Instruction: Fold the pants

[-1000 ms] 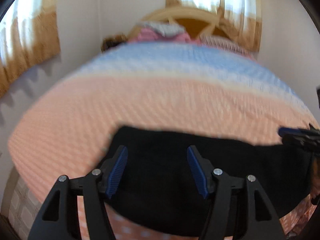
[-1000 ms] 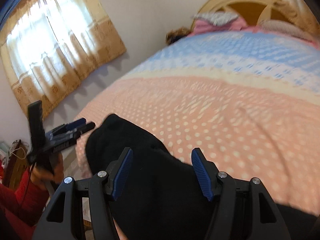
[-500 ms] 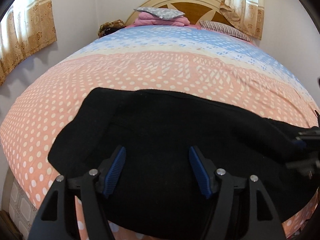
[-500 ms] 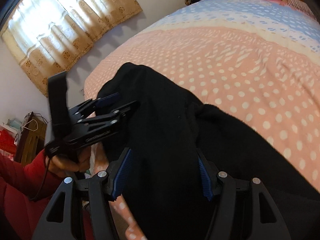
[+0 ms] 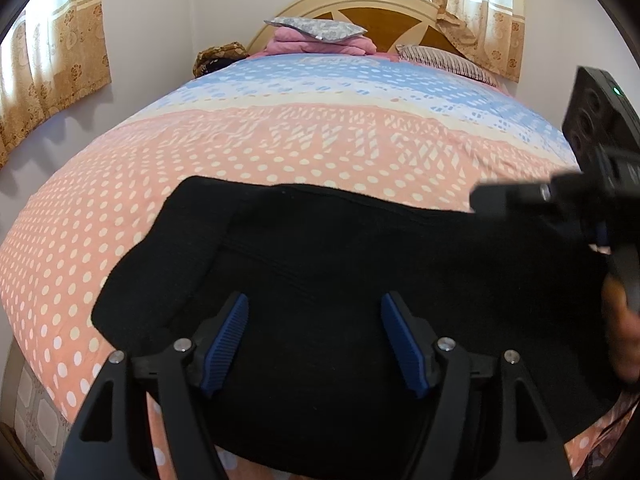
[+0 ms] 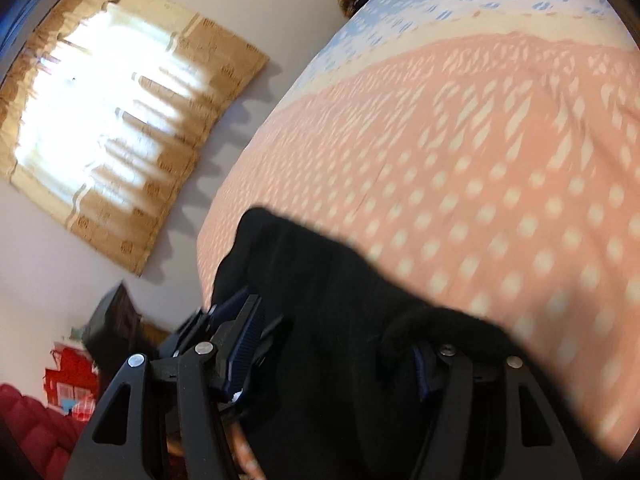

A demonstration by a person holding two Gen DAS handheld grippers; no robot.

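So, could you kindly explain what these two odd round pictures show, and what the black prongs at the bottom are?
There is no robot: a person holds a hand-held gripper in each hand. Each picture comes from a fisheye camera on one gripper, looking along its two fingers. The left gripper is open above the black pants, which lie on the dotted bedspread. In the other, blurred view, the right gripper is also spread, with a bit of the pants bunched over one finger. Pillows lie by the headboard. Neither gripper is clamped on anything.
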